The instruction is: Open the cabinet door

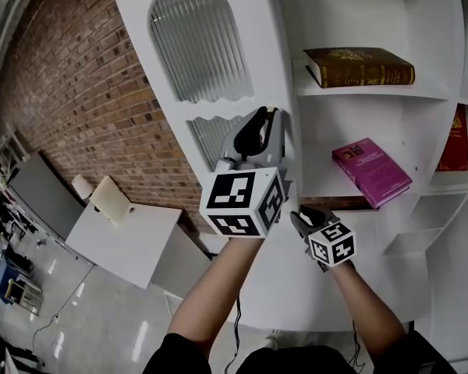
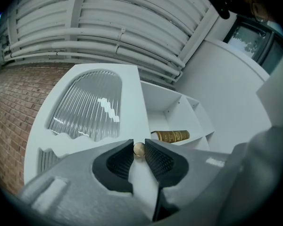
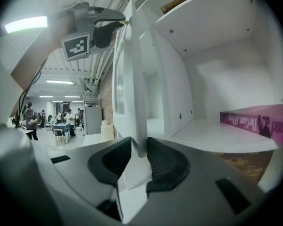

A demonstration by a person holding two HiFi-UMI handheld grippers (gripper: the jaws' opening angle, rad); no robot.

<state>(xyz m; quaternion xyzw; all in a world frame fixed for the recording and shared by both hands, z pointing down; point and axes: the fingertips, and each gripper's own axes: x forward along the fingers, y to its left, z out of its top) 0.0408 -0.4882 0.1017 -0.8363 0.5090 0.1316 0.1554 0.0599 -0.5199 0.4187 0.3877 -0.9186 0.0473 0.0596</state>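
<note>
The white cabinet door (image 1: 195,45), with an arched ribbed-glass pane, stands swung out from the shelves. At its free edge my left gripper (image 1: 267,115) is shut on the small brass knob (image 2: 138,149), and both pads (image 2: 120,163) touch the knob. Lower on the same edge is my right gripper (image 1: 298,215). In the right gripper view the door's thin edge (image 3: 134,79) runs down between the right gripper's jaws (image 3: 134,150), which are closed against it. That view also shows the left gripper (image 3: 99,27) high up on the door.
The open shelves hold a brown book (image 1: 359,66), a pink book (image 1: 372,171) and a red book (image 1: 454,140). A brick wall (image 1: 78,92) is left of the cabinet. White tables (image 1: 125,236) stand below it. People (image 3: 30,119) are far off in the room.
</note>
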